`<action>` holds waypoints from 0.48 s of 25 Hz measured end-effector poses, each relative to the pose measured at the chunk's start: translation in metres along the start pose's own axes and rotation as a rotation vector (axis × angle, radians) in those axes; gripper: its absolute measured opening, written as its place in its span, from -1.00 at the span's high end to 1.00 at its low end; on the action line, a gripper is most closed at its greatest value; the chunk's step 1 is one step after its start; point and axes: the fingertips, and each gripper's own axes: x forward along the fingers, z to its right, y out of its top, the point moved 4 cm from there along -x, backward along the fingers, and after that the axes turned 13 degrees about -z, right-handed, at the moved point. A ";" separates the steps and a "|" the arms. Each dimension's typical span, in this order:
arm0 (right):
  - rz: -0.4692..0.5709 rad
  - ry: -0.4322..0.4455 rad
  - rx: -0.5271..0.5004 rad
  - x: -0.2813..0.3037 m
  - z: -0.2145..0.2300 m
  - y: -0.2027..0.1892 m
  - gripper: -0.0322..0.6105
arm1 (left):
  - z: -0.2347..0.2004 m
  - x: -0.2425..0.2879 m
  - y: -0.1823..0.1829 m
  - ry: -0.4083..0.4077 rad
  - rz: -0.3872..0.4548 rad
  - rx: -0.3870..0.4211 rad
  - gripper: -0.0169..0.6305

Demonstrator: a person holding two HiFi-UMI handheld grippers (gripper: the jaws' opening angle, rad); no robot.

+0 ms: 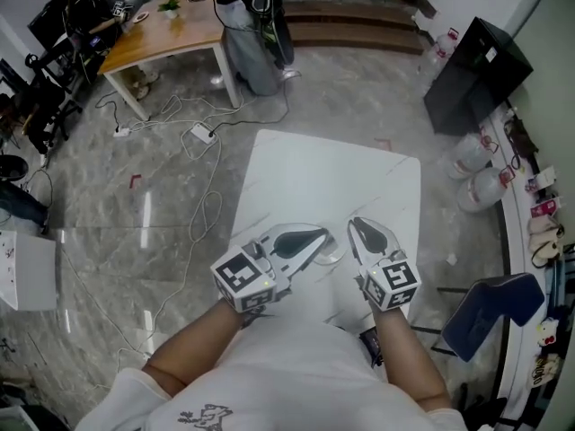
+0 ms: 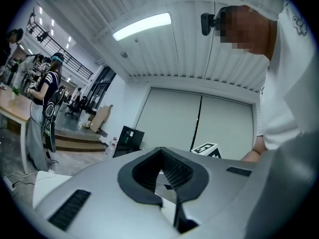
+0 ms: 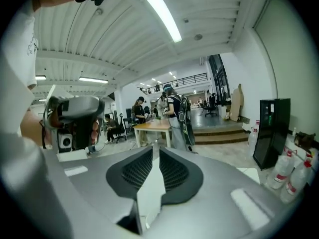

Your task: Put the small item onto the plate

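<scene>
Both grippers hover close to my body over the near part of the white table (image 1: 323,178). My left gripper (image 1: 320,239) (image 2: 160,154) points to the right, its pad tips touching and nothing held. My right gripper (image 1: 358,228) (image 3: 155,151) points away from me. Its pads stand a narrow slit apart with only the table showing through. A pale curved rim (image 1: 334,257) shows between the two grippers; I cannot tell if it is the plate. No small item is visible in any view. The right gripper view shows the left gripper (image 3: 75,118) at its left.
Grey marble floor with loose cables (image 1: 193,142) surrounds the table. A wooden desk (image 1: 166,30) with people stands at the back left. A black cabinet (image 1: 472,70) and water bottles (image 1: 476,178) are at the right, and a blue chair (image 1: 490,312) is at the near right.
</scene>
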 end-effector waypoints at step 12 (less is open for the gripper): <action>0.198 0.002 -0.027 -0.077 -0.015 0.086 0.82 | 0.012 0.023 0.053 0.017 0.035 0.056 0.93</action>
